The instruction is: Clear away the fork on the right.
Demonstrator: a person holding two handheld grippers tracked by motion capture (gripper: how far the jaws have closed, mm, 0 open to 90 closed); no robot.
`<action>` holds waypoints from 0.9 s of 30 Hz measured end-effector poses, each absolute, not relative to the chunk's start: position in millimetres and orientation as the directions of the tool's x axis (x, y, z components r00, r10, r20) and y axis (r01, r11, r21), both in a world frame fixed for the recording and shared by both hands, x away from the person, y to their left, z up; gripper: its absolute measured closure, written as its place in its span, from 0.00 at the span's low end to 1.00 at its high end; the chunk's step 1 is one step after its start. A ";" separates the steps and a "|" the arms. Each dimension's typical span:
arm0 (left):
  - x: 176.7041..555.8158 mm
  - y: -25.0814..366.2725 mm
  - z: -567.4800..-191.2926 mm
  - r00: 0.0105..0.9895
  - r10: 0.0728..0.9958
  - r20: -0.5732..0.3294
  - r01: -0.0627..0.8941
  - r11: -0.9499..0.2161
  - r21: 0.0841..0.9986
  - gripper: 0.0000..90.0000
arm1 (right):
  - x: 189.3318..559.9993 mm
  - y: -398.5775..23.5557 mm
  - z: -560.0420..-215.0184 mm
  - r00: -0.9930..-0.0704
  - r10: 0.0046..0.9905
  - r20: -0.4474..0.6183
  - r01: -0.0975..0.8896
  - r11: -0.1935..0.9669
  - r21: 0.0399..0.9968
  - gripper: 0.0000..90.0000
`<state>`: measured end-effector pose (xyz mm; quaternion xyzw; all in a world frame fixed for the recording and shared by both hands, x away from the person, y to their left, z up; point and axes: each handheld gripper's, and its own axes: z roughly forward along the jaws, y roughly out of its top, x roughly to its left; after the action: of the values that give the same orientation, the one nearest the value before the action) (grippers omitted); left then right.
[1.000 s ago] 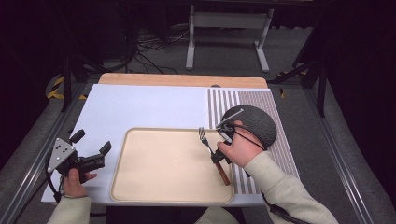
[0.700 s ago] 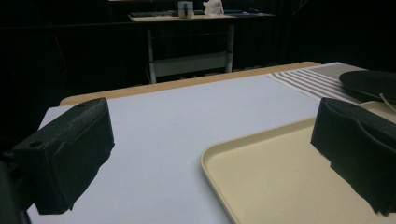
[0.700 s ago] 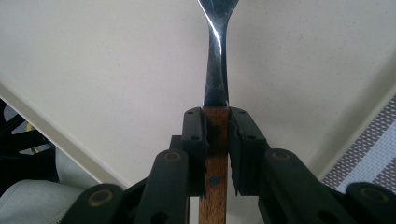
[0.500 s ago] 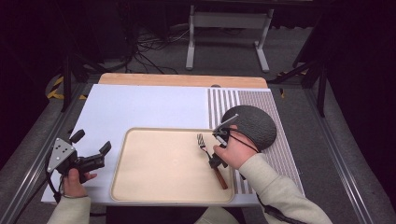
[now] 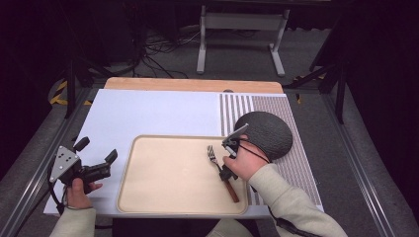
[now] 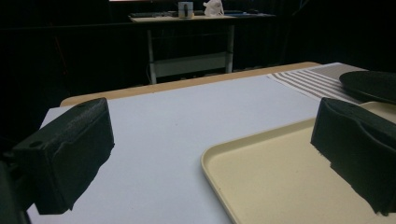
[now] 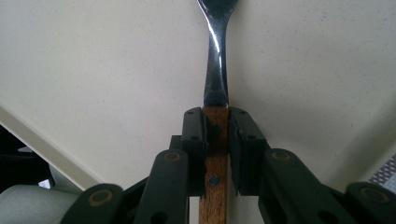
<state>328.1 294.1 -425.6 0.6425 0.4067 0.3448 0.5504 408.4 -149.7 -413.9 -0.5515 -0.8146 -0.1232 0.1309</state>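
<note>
Right gripper (image 5: 228,159) pinching one fork (image 5: 217,163) by its wooden handle, jaws pressed on both sides. Fork low over the right part of the one tray (image 5: 148,197), near the bench's front edge, long axis running from the front right up toward the tines at back left. Left gripper (image 5: 96,165) spread and holding nothing, beside the tray's left edge. One dark plate (image 5: 272,133) just behind the right hand.
</note>
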 end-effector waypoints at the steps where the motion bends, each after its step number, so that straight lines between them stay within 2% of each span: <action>1: 328.1 294.2 -425.6 0.431 0.902 -0.005 0.143 -0.063 0.988 0.00 | 408.0 -149.0 -414.1 -0.358 0.865 0.350 0.931 0.362 0.057 0.86; 27: 327.9 294.4 -425.3 0.431 0.902 -0.007 0.140 -0.059 0.988 0.00 | 407.6 -146.3 -415.9 -0.359 0.870 0.338 0.930 0.364 0.050 0.83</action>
<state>327.9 294.4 -425.3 0.6407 0.4069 0.3449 0.5522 407.6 -146.3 -415.9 -0.5515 -0.8159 -0.1172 0.1281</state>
